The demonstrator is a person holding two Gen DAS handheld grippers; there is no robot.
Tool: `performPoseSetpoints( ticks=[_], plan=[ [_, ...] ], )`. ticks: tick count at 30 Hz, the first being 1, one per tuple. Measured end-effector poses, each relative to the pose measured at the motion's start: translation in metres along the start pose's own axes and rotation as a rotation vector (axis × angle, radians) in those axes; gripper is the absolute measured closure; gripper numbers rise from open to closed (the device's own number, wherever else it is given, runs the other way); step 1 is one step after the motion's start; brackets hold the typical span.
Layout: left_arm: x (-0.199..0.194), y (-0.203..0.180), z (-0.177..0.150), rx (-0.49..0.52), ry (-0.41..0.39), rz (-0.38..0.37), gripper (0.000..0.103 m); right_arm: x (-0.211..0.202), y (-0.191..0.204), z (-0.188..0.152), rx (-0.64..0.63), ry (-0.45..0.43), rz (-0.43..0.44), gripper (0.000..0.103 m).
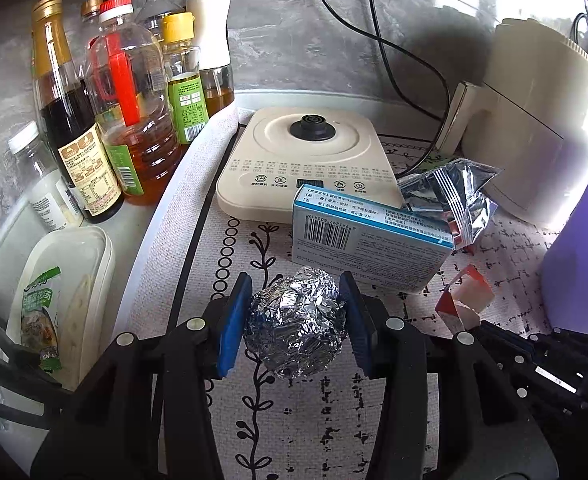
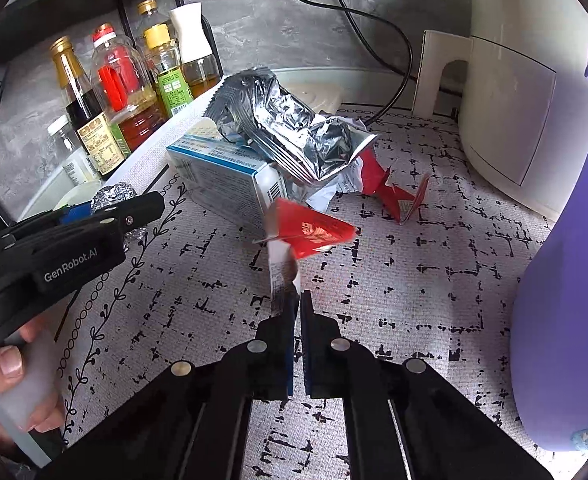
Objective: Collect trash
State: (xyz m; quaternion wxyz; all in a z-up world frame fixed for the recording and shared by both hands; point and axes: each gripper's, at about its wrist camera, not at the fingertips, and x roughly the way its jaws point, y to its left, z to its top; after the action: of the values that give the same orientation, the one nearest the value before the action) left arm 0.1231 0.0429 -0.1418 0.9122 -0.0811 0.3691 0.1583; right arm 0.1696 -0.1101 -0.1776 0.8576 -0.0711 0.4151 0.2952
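The bench (image 2: 414,264) carries a patterned cloth, and a cream appliance (image 1: 534,120) stands at its far right edge beside a purple container (image 2: 566,280). A flat cream cooker base (image 1: 306,160) sits toward the far edge, with a row of oil and sauce bottles (image 1: 106,112) along the far left corner. Near the middle lies a blue-and-white medicine box (image 1: 370,236), and a crumpled silver wrapper (image 2: 294,132) rests on its far end. A torn red packet (image 2: 394,196) lies on the cloth just right of the box. The left gripper (image 1: 298,320) is pinching a foil ball (image 1: 298,324) between its blue pads, close in front of the box. The right gripper (image 2: 299,308) is pressed together on a red-and-white wrapper scrap (image 2: 314,232), which sticks up from its fingertips above the cloth, near the box's near corner.
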Motion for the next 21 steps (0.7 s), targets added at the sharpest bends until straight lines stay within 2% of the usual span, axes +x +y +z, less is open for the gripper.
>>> performPoseSetpoints(
  ticks=[12, 17, 21],
  plan=[
    [-0.041, -0.022, 0.014, 0.044, -0.082, -0.025, 0.058, -0.059, -0.004, 0.010, 0.011, -0.145, 0.004, 0.102],
    [-0.049, -0.021, 0.007, 0.045, -0.076, -0.020, 0.058, -0.065, -0.009, 0.001, 0.043, -0.149, 0.005, 0.102],
    [-0.046, -0.020, -0.004, 0.039, -0.050, -0.016, 0.058, -0.057, -0.011, -0.007, 0.075, -0.085, 0.005, 0.097]
  ],
)
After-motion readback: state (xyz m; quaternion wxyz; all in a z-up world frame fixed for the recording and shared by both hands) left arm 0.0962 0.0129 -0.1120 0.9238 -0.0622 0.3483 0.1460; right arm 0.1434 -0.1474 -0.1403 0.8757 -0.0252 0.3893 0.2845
